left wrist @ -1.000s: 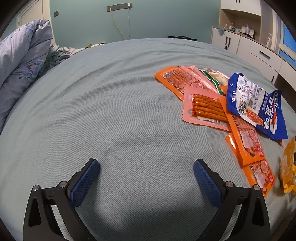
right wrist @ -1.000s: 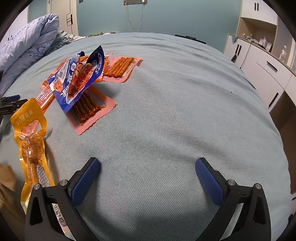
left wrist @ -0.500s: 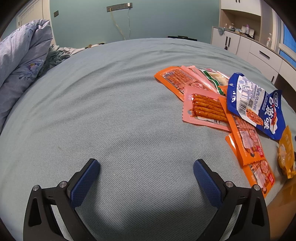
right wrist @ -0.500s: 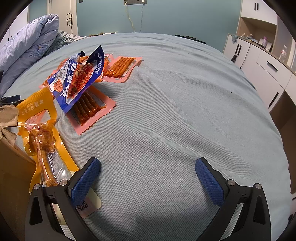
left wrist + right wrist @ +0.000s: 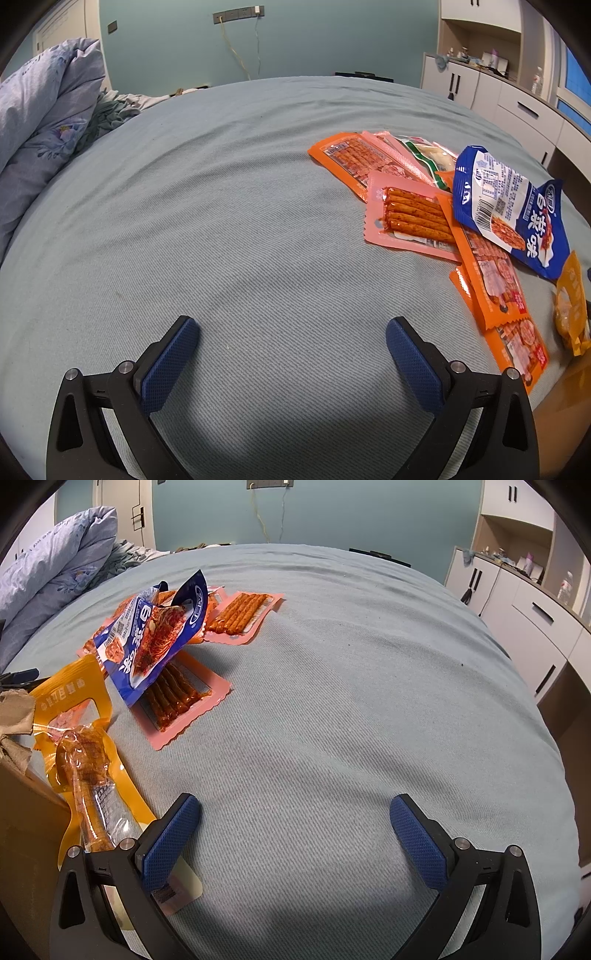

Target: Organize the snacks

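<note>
On the bed [image 5: 221,240], we hold both grippers, left gripper [image 5: 291,343] and right gripper [image 5: 295,823], spread wide and empty, poised to sort the snack packets [image 5: 413,218]

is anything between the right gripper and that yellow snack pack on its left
Nothing visible does. The right gripper is open over bare bedsheet, and the yellow snack pack lies right beside its left finger, partly tucked under it. The cardboard box sits on the pack's far side.

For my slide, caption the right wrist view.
Open right gripper above a blue-grey bed sheet, with a yellow snack pouch, blue bag and pink stick packs at left.
</note>
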A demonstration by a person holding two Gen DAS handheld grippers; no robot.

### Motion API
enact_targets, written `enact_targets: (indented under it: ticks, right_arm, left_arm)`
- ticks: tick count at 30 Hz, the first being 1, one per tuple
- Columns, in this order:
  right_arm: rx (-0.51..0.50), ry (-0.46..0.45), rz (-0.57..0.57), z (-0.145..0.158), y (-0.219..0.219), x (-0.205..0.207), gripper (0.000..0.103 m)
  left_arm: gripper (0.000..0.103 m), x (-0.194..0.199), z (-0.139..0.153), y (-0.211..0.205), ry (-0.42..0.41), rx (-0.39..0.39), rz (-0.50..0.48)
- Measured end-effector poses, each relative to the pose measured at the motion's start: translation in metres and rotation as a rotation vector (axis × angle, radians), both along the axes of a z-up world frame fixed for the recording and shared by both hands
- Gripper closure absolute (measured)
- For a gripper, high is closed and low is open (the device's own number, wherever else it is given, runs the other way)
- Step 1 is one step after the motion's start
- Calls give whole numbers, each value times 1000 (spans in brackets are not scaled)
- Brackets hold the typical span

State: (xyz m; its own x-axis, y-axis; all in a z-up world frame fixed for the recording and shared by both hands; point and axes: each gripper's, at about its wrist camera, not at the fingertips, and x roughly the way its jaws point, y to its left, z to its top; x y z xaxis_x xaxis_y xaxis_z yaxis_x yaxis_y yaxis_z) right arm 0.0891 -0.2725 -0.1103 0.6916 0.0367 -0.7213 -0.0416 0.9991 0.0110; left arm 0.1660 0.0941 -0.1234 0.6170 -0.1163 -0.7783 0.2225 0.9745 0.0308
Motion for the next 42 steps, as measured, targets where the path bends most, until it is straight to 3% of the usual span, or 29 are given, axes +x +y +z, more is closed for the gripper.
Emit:
enact_targets:
  ticks: [9,12,16,20,22,26,28,32,34,36,39,42]
  right_arm:
    - [7,-3,-12,0,2,5,0]
    - [24,27,-20,7,-4,4,0]
    - [-4,-51,-177,42,-18,-8,0]
    - [-11,-93,-123,92,-1,-25,0]
    - [-63,-96,-58,112,21,-35,0]
    - [-112,-109,21,136,57,-61,0]
    - [-64,-95,1,140,57,-70,0]
    - [64,32,-49,136,40,-86,0]
    - [46,55,-35,137,39,-87,0]
    - [-36,47,-36,138,39,-84,0]
    - [-107,48,-30,138,36,-71,0]
    - [-46,134,-11,119,34,-52,0]
  left_arm:
    - [0,0,3,-1,14,13,4]
    - [0,2,10,-3,35,57,38]
    - [0,-1,43,-2,26,84,115]
    - [0,-9,90,-4,28,116,168]
    - [0,-19,112,-10,23,136,147]
    - [0,-60,145,-12,-77,89,90]
    - [0,-73,153,-17,-53,70,42]
    - [0,-95,161,-26,-35,32,-64]
    - [0,-102,162,-36,-30,19,-126]
    - [0,-102,161,-43,-3,-14,-172]
    - [0,-95,154,-44,58,-56,-152]
    - [0,-89,144,-41,107,-71,-136]
